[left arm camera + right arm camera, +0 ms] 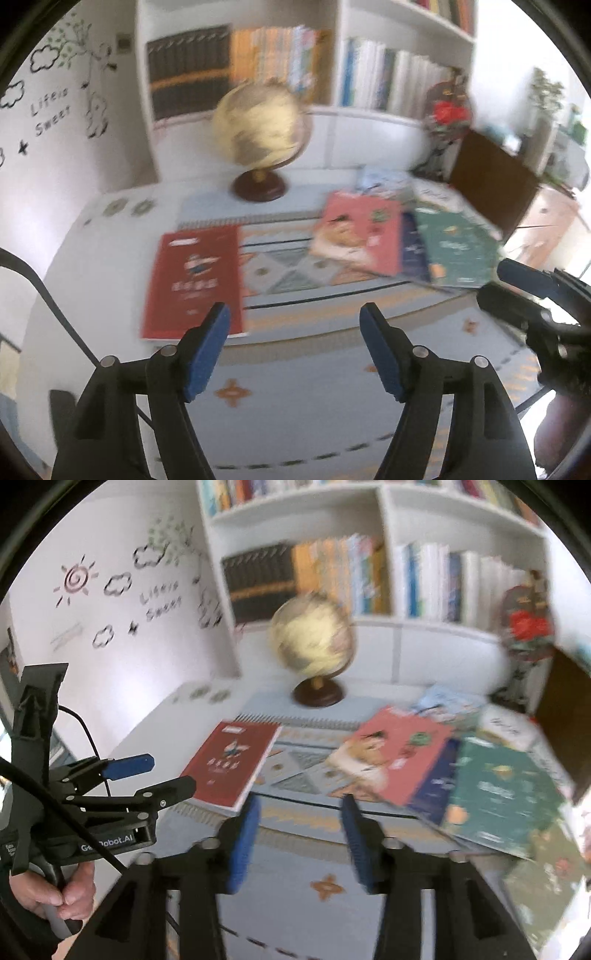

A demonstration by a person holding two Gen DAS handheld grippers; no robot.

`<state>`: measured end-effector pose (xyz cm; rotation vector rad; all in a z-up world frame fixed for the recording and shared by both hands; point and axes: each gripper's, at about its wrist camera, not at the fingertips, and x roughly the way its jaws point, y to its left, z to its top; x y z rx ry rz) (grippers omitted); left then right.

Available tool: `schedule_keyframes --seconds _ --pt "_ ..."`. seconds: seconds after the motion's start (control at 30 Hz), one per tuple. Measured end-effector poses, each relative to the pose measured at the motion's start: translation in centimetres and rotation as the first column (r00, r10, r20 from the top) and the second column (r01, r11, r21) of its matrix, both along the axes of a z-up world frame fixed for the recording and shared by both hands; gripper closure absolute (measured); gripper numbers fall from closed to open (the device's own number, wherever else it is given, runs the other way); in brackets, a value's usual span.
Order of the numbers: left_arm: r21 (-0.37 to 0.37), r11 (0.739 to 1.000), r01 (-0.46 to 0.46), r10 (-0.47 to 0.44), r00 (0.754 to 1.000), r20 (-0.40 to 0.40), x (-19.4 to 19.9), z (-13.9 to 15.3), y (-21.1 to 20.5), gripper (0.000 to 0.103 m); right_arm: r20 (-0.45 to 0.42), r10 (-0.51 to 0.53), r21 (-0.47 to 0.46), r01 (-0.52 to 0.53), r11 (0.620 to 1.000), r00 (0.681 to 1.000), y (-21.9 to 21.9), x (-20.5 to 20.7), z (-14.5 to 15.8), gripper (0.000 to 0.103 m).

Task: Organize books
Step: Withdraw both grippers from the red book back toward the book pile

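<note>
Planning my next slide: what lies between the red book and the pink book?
Only bare patterned table runner lies between the red book and the pink book; no other book. The right wrist view shows the same gap.

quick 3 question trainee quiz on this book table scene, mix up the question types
1. True or false: the left gripper is clamped on the red book.
2. Multiple choice: what stands behind the books on the table? A) a lamp B) a globe C) a clock
3. Fill in: in the pile at the right, the pink book lies to the left of the ____ book.

Key
1. False. Its jaws are spread with nothing between them; the right gripper is open too.
2. B, the globe on its dark round base.
3. Green: the green book is fanned out to the right, with a dark blue book showing between them.
</note>
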<state>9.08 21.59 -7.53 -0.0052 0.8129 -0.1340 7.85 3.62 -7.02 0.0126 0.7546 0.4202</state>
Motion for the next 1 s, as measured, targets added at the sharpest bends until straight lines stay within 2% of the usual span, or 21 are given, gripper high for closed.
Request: schedule_keyframes --seconds 0.1,0.27,0.4,0.53,0.73,0.83,1.0 --pt "0.010 0.999 0.032 -0.032 0.999 -0.010 -1.5 0.6 -3.9 0.023 0.013 -0.061 0.015 0.061 0.998 0.998 -4.1 -2.9 0.8 0.046" --pt "0.084 0.992 0.096 -0.096 0.995 -0.012 -4.6 0.7 -10.0 0.022 -0.055 -0.160 0.023 0.162 0.987 0.986 -10.6 -7.3 0.3 0.046" --pt "0.013 0.989 0.144 -0.144 0.989 -0.037 -6.2 1.3 -13.3 0.022 -0.093 -0.220 0.074 0.227 0.971 0.971 -15.1 -10.1 -0.2 0.046" --pt "-0.039 0.983 0.180 -0.183 0.981 -0.069 -6.1 1.4 -15.3 0.022 -0.105 -0.272 0.090 0.282 0.955 0.956 -18.1 -11.0 -0.4 0.046" --pt "0.000 0.967 0.254 -0.254 0.967 -0.032 -2.9 1.5 -18.4 0.022 -0.105 -0.336 0.106 0.346 0.932 0.936 -21.4 -9.0 -0.8 0.046" --pt "-0.001 0.955 0.295 -0.295 0.955 -0.027 0.0 0.9 -19.9 0.022 -0.120 -0.362 0.105 0.375 0.921 0.924 -23.1 -6.2 -1.4 0.046" --pt "-0.028 0.948 0.318 -0.319 0.945 -0.067 6.4 -1.3 -21.9 0.023 -0.185 -0.411 0.113 0.435 0.893 0.893 -26.1 0.0 -3.5 0.046"
